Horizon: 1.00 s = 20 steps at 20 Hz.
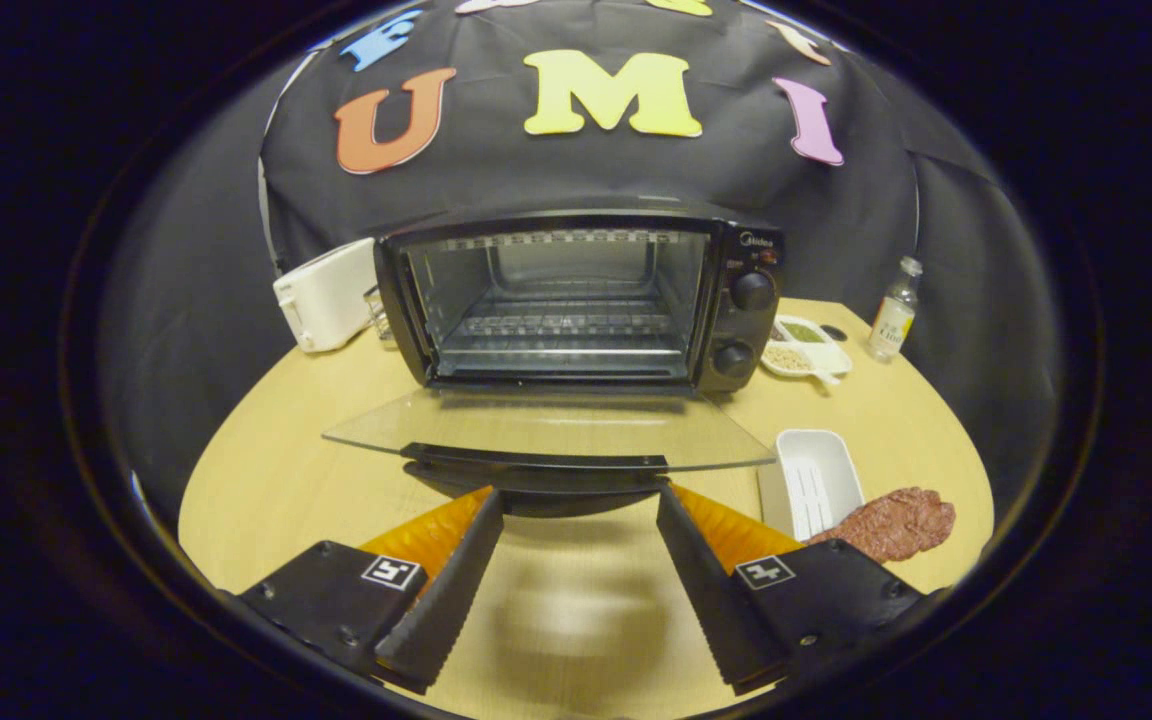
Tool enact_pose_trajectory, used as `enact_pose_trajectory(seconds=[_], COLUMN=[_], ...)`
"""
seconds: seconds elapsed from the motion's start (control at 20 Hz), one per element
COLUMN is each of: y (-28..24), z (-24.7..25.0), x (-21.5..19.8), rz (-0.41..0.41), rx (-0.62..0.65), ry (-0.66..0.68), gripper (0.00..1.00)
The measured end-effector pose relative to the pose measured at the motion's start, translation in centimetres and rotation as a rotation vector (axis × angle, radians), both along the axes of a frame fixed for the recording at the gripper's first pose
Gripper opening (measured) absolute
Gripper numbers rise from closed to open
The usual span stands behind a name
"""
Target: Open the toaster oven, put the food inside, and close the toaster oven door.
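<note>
While the oven point(576, 300) stands with its glass door point(546, 430) folded flat toward the viewer, the gripper point(581, 500) sits spread wide and empty, its two fingers either side of the door's dark handle point(536, 462) without pressing on it. That handle lies just ahead of the fingertips, which suggests the opening step is done and the tongs have simply let go. Inside, the wire rack point(566, 325) is bare, so the loading step appears not yet begun. The food, a brownish slab of meat point(891, 522), lies on the table point(266, 480) beside the right finger, touching or nearly touching a small white tray point(818, 480); whether it overlaps the tray's edge cannot be told. It lies low and off to one side, probably so the door can swing down without hitting it. The next move likely calls for swinging right, closing on the meat, then lifting it over the lowered door to the rack; the flat glass sits in the path and could be knocked. Beyond the oven, a white toaster point(326, 295) stands to its left, and a divided dish point(808, 345) and a small bottle point(894, 310) to its right, well clear of the work.
</note>
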<state>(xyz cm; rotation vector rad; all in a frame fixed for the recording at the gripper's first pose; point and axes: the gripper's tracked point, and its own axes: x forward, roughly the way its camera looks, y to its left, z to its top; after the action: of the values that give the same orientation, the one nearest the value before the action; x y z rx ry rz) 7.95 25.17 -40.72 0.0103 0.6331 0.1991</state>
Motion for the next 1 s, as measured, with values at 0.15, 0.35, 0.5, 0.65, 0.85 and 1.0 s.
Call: enact_pose_trajectory(seconds=[0.15,0.35,0.5,0.65,0.85,1.0], y=[-0.1,0.0,-0.2,-0.5,-0.7,-1.0], z=[-1.3,-3.1,-4.9,-6.2,-6.3,-5.5], x=[-0.3,-0.9,-0.5,-0.4,-0.3,-0.5], rz=[0.012,0.017,0.018,0.016,0.026,0.040], rx=[-0.006,-0.026,-0.031,-0.040,-0.048,-0.046], ry=[0.028,0.086,0.139,0.171,0.170,0.151], gripper=[1.00,1.00,1.00,1.00,1.00,1.00])
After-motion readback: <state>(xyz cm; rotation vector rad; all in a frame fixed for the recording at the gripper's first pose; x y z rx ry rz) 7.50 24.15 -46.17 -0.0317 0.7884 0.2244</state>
